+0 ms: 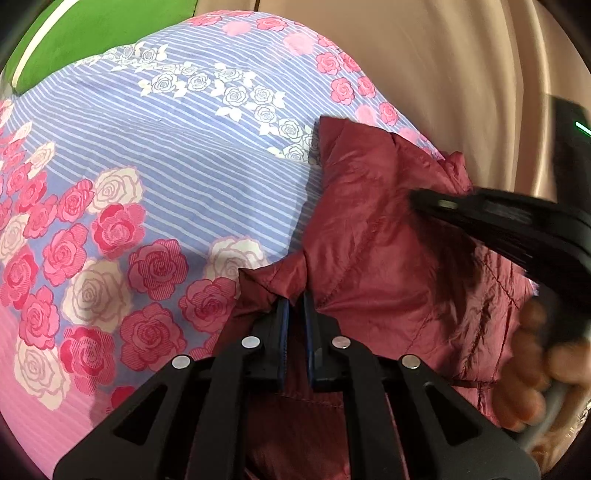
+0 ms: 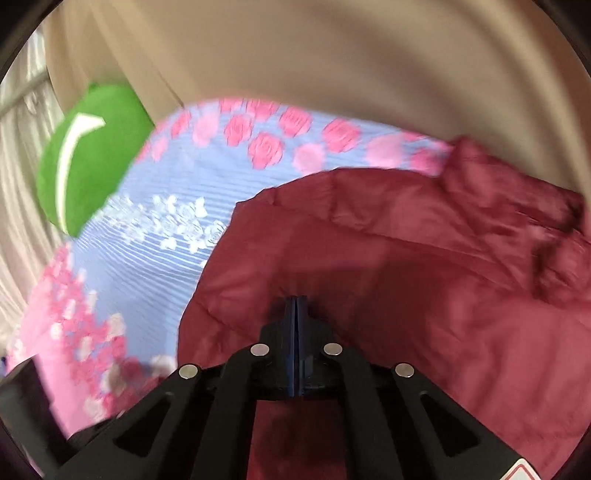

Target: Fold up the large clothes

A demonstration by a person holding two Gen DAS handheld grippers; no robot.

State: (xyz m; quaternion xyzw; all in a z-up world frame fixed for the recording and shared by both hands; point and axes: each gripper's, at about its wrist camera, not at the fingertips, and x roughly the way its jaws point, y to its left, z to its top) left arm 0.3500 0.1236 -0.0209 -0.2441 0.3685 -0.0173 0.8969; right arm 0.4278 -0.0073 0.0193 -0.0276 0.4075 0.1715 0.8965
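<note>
A maroon quilted jacket [image 1: 369, 240] lies crumpled on a bed covered by a blue striped sheet with pink and white roses [image 1: 166, 147]. My left gripper [image 1: 295, 301] is shut on a pinched fold at the jacket's left edge, and fabric bunches up between its pads. My right gripper [image 1: 421, 201] reaches in from the right, blurred, over the jacket's upper part, with a person's hand [image 1: 528, 369] behind it. In the right wrist view the right gripper [image 2: 296, 300] is shut with its pads pressed together, and nothing shows between them above the jacket [image 2: 406, 295].
A green cushion [image 2: 92, 147] with a white stripe sits at the sheet's far left corner [image 1: 92, 33]. Beige curtains [image 1: 443, 55] hang behind the bed. The rose sheet [image 2: 177, 177] stretches bare to the left of the jacket.
</note>
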